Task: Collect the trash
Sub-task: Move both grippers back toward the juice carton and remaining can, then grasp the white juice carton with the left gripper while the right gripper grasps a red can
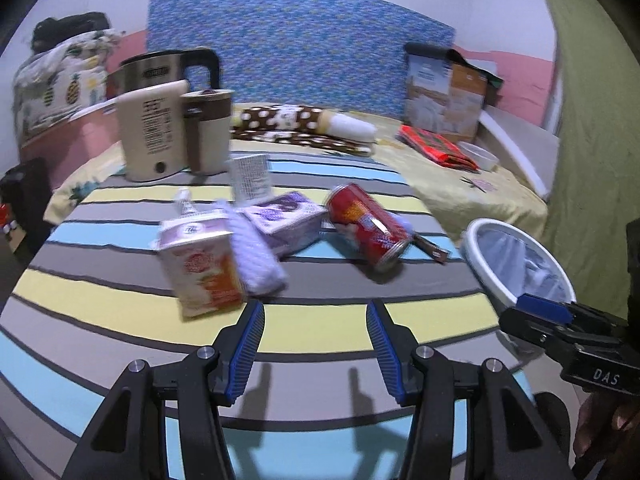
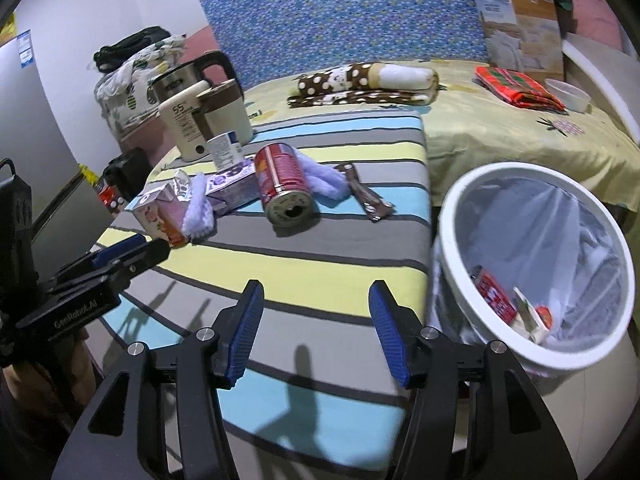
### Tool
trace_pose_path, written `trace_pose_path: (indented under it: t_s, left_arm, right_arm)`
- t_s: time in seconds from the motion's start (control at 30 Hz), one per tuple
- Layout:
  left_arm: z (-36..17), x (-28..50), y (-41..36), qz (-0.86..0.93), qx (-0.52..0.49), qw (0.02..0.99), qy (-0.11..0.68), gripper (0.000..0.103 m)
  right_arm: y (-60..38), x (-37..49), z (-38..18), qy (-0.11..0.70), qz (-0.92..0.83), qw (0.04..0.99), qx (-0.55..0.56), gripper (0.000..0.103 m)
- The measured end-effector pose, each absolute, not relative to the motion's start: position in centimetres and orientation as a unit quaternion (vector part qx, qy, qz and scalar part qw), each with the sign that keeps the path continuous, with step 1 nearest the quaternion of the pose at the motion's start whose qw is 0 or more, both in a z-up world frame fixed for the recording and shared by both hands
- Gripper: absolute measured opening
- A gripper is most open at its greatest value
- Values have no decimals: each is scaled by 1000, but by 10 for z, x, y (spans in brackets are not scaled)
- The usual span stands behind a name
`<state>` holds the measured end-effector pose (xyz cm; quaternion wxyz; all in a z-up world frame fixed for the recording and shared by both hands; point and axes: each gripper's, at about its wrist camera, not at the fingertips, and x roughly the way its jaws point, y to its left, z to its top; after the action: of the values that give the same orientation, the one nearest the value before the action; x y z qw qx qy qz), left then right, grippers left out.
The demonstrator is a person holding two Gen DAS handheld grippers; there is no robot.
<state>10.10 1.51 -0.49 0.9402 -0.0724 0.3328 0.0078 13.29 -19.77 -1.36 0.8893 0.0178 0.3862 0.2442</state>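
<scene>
On the striped pad [image 1: 320, 344] lie a red can [image 1: 368, 228] [image 2: 286, 184] on its side, a pink and orange carton [image 1: 204, 268] [image 2: 160, 216], a purple box [image 1: 284, 216] [image 2: 232, 188], a lilac fuzzy cloth [image 1: 256, 252] [image 2: 198, 212] and a brown wrapper [image 1: 432, 250] [image 2: 366, 196]. My left gripper [image 1: 316, 320] [image 2: 132, 252] is open and empty, just short of the carton. My right gripper [image 2: 316, 300] [image 1: 540, 308] is open and empty over the pad's near edge, left of the white lined bin [image 2: 448, 240] [image 1: 474, 246]. A red packet [image 2: 494, 292] and other scraps lie in the bin.
Behind the trash stand a steel kettle [image 1: 160, 68], a cream jug [image 1: 152, 132], a brown-banded mug [image 1: 208, 132] and a small white carton [image 1: 250, 178]. On the yellow bedsheet [image 2: 500, 140] lie a dotted blanket roll [image 2: 360, 80], a red plaid cloth [image 2: 516, 84], a cardboard box [image 2: 520, 36] and a bowl [image 2: 568, 94].
</scene>
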Motion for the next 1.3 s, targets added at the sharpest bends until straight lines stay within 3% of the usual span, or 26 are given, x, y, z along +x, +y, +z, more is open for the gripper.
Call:
trace_pose_path:
  t_s: [0.47,1.17,1.3]
  left_arm:
    - [-14,120,69,101,-108,933,329,64]
    - [-27,150,85,127,-118,926,335,64]
    - [-29,152,87,126,-119,925,339,58]
  right_arm:
    - [-173,160,-19,390,270,880,-5,61]
    - [-141,204,-30,397,289,869,-61,62]
    - [-137,209,-33,402,290,866,-66,62]
